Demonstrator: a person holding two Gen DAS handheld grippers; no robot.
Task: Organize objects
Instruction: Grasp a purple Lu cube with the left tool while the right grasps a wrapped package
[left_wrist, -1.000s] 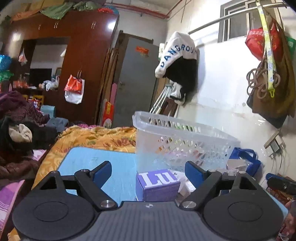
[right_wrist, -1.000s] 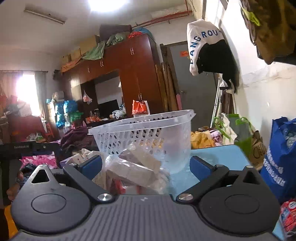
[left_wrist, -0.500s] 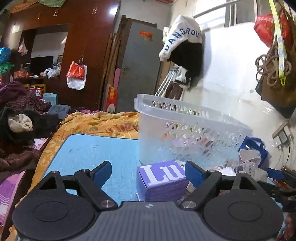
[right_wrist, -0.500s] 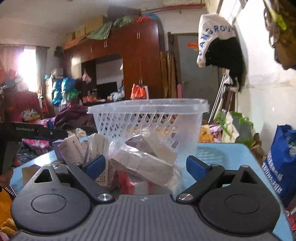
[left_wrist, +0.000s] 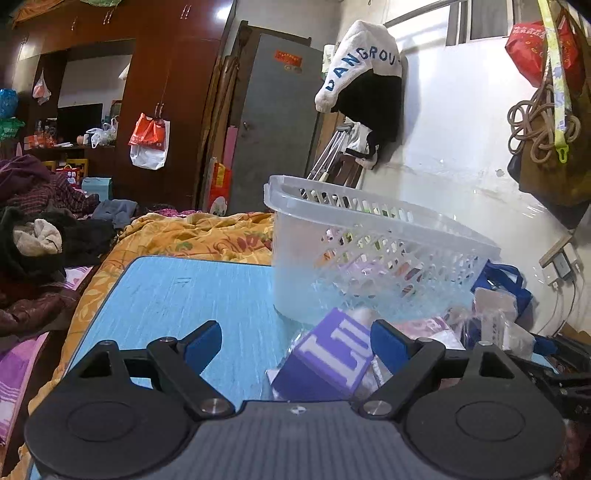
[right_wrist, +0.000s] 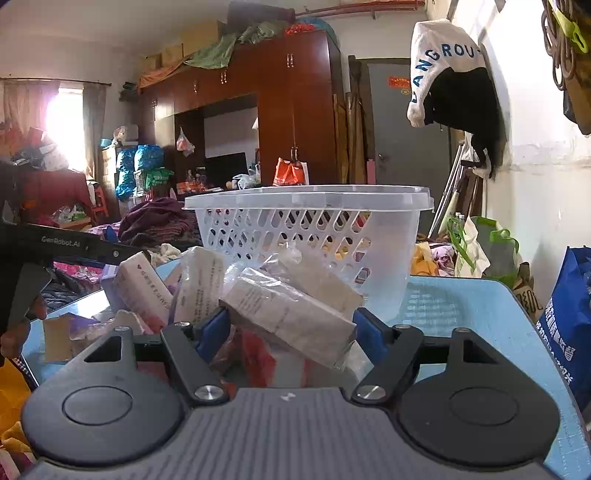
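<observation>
A white perforated plastic basket stands on the blue table; it also shows in the right wrist view. My left gripper is open, low over the table, with a tilted purple box lettered "Lu" against its right finger. My right gripper has its jaws closed in around a clear-wrapped beige packet at the front of a pile of wrapped packets before the basket.
More packets lie right of the purple box. The other gripper shows at the left of the right wrist view. A blue bag hangs past the table's right edge. An orange blanket lies behind the table.
My left gripper dropped lower and shifted left, and the purple box tipped against its right finger. My right gripper moved into the pile and narrowed its jaws around the wrapped packet.
</observation>
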